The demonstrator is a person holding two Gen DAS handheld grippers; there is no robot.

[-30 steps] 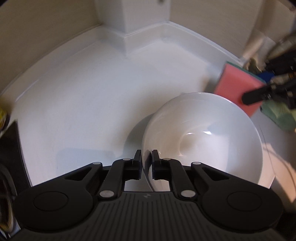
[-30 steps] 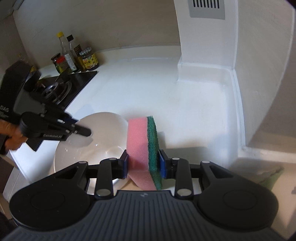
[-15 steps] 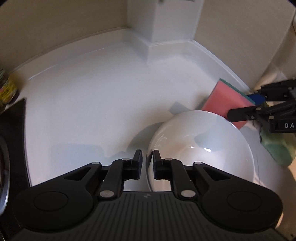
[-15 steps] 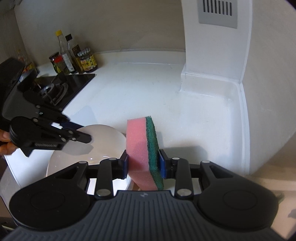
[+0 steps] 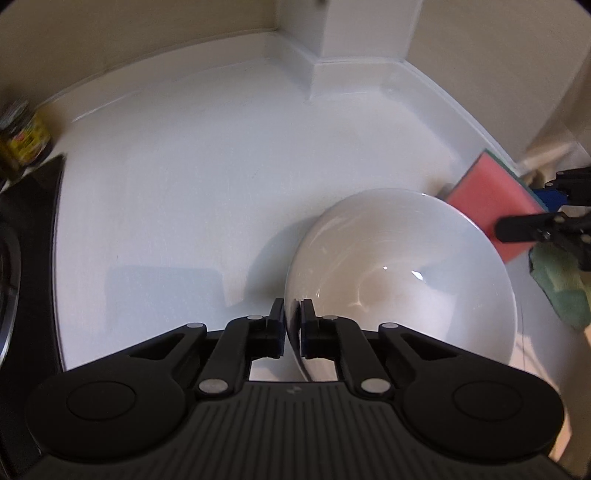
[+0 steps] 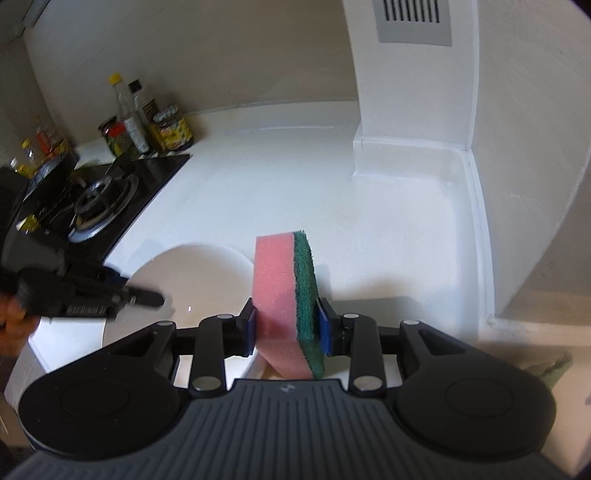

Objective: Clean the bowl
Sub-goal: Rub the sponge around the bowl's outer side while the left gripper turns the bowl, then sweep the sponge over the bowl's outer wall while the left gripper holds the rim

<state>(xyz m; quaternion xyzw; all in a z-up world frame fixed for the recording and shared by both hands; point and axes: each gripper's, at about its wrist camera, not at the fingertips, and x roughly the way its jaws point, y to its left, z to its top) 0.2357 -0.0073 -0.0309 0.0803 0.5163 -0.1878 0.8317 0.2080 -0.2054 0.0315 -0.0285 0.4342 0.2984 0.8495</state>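
Two bottles (image 6: pixel 127 110) in right-wrist view only

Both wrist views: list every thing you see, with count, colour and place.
bowl: one, white, on the counter, near rim between the left gripper's pads.
sponge: one, pink with a green scouring side, clamped upright in the right gripper.
counter: one, white, running to the corner.
gas stove: one, black, left end of the counter.
bottles and jars: several, mixed colours, against the wall behind the stove.
cloth: one, green, right of the bowl.
wall vent: one, grey, high on the pillar.
left gripper: one, black, jaws closing on the bowl rim.
right gripper: one, black, shut on the sponge.
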